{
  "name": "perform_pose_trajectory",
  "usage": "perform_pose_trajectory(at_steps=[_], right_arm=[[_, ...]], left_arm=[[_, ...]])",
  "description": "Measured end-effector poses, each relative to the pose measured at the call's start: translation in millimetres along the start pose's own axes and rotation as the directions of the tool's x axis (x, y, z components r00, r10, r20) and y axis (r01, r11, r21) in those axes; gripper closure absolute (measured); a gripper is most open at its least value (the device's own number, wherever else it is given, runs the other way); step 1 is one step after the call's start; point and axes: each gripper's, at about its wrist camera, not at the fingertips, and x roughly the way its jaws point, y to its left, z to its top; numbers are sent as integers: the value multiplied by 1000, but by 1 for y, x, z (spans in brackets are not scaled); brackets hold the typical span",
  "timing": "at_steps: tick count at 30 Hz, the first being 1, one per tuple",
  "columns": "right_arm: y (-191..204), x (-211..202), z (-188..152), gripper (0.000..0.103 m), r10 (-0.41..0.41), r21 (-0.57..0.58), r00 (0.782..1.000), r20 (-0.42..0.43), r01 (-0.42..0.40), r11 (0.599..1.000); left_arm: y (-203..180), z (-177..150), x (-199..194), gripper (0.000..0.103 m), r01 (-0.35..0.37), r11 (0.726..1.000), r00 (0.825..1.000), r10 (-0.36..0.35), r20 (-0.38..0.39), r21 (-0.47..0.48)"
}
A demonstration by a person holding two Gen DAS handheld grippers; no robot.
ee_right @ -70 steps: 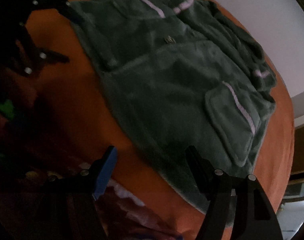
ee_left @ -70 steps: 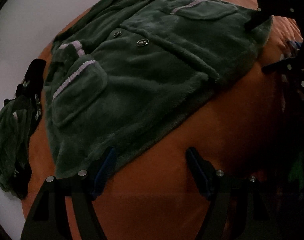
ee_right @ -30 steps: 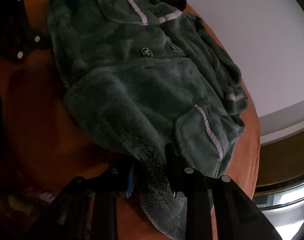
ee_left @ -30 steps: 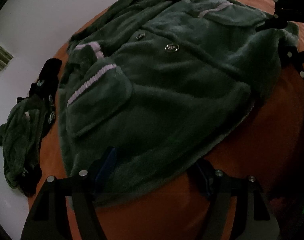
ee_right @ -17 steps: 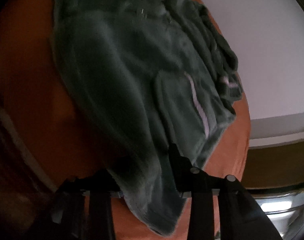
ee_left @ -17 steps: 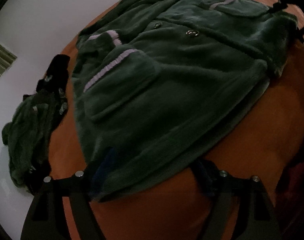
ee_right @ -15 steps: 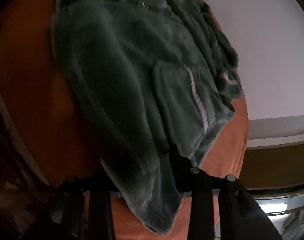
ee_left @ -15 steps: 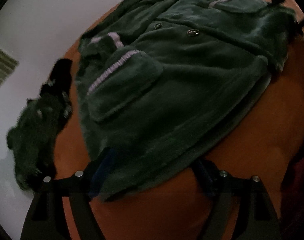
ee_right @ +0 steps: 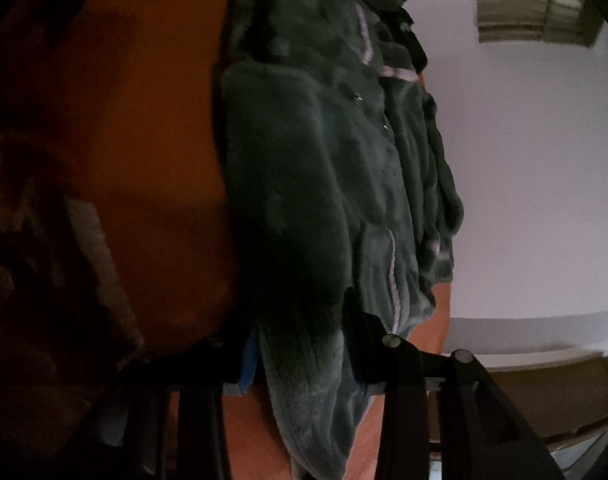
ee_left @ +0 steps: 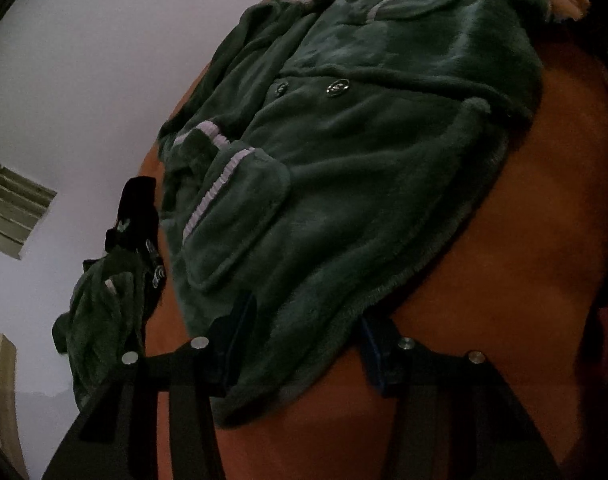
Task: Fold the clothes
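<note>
A dark green fleece jacket (ee_left: pixel 343 168) with lilac-trimmed pockets and metal buttons lies on an orange bed cover (ee_left: pixel 503 260). My left gripper (ee_left: pixel 304 344) is closed over the jacket's near hem corner, with fabric filling the gap between the blue pads. My right gripper (ee_right: pixel 304 356) is shut on the opposite hem corner of the jacket (ee_right: pixel 323 184). That corner is lifted, and fabric hangs down between its fingers.
A second green garment (ee_left: pixel 100 312) and a black item (ee_left: pixel 136 208) lie bunched at the bed's left edge. A pale wall (ee_left: pixel 84 80) with a vent (ee_right: pixel 531 8) stands behind. Dark clutter (ee_right: pixel 44 260) sits left in the right wrist view.
Both grippers closed on the jacket's hem corners. They have since lifted the hem upward and toward the collar, and the right wrist view has tilted steeply.
</note>
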Motion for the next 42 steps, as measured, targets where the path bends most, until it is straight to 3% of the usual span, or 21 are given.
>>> perform_pose_trajectory(at_steps=[4,9,14,17,21,22,26,27,28,29,30,31,37,42], right_arm=[[3,-2,6,68,-13,-9,1000,-25,13,1000],[0,5,1,68,26,5,998,-65,-26,1000],[8,3,-7,66,0,-118,996,-89,-11,993],[3,3,-24,58,3,-140,993,-114,-19,990],[-14,7,-42,47,17,-67,990,-139,-27,997],[-18,10,-43,47,15,-43,989,-147,-22,999],[-16,22,-30,47,-39,-64,989,-145,30,997],[-15,23,-23,60,-44,-63,990,-135,35,997],[-18,24,-16,84,-34,-50,992,-124,28,998],[-23,25,-11,91,-24,-40,993,-117,20,999],[-28,23,-8,92,-21,-32,994,-105,18,999],[-35,21,-5,93,-18,-21,996,-92,16,1000],[-110,8,-9,94,20,98,998,-52,-15,995],[-169,18,-4,94,99,52,994,-51,-97,994]], left_arm=[[0,3,0,52,14,999,1000,-14,-11,-32],[-6,3,0,52,14,1000,1000,-14,-17,-18],[-6,0,0,52,7,1000,1000,-7,-10,-4],[-4,-3,0,51,7,1000,1000,-7,-10,-6],[-1,-5,2,44,-15,1000,1000,14,-13,-9],[-1,-5,3,39,-24,1000,1000,24,-15,-7],[-1,1,5,38,-43,999,999,43,-30,-5],[-1,1,5,42,-34,999,999,34,-30,-5],[0,2,5,53,-22,1000,999,22,-30,-5],[1,1,3,63,6,1000,1000,-6,-27,-8],[1,1,2,85,33,999,999,-33,-25,-10],[2,0,1,90,51,999,998,-51,-25,-1],[30,16,-25,94,45,996,998,-49,49,72],[84,66,-36,94,22,962,998,-37,50,273]])
